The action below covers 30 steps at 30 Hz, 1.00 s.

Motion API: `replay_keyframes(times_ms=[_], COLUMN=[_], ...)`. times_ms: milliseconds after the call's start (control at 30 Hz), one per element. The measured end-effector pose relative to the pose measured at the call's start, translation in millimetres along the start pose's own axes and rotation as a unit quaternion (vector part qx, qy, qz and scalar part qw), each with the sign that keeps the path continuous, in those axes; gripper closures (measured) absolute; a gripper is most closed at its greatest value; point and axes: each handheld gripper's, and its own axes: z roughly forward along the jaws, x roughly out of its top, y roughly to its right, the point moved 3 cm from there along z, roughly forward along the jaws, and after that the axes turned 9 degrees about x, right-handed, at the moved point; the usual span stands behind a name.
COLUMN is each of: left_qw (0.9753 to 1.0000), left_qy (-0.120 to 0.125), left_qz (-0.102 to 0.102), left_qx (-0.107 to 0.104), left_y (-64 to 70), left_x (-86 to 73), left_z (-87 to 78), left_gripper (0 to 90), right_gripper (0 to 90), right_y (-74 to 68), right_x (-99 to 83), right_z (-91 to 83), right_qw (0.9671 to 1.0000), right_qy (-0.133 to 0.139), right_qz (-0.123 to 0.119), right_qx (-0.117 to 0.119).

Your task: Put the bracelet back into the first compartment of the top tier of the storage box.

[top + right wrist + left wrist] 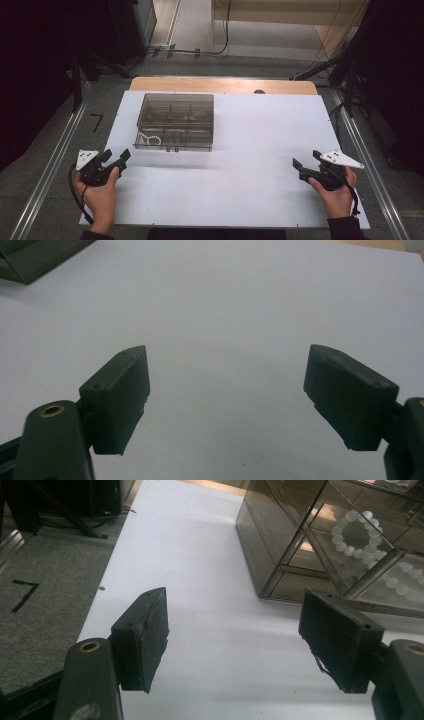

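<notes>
Table [260,150], white sheet on top: your box [175,121] sits toward the far-left part of it, well apart from both grippers. It's a smoky see-through plastic organizer w/ a lid, divided into compartments; lid looks shut, two small latch tabs on the near wall, can't confirm they're clicked. Judging by look: light, stiff, thin-walled, smooth so prob slippery under the pads, and it could crack or pop open if squeezed hard. Best bet is to take it by the side walls w/ both grippers, or work the near-edge latches if you're opening it; don't pinch the lid middle, it'll likely flex.

Left gripper [116,159] near the table's left edge, near-left of the box, jaws spread wide, nothing between them. In the left gripper view the left gripper [235,635] points at the box [280,550] corner, close but not touching.

Right gripper [306,164] near the right edge, jaws spread, holding nothing; in its own view the right gripper [225,390] looks over bare white sheet.

Inside the box: a white bead bracelet [357,535] in a near-left compartment, another bead string beside it. Small, loose, will likely rattle if you tilt the box.

Writing: no brand or label readable on box. A black "7"-like mark [24,592] on the grey floor left of the table.
</notes>
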Motion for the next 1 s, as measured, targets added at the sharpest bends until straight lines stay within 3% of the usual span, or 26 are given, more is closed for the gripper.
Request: replay_keyframes(times_ms=[1000], left_qw=[1.0000], left_qy=[0.001], left_qz=[-0.003], left_qx=[-0.001], left_y=[0.5], left_x=[0.8], left_z=[-0.2], left_gripper=[29.1], right_gripper=[17.0], right_y=[19.0], right_x=[-16.9], right_z=[-28.5], right_qw=[0.9990], right_qy=[0.008], right_qz=[0.032], right_qx=[-0.031])
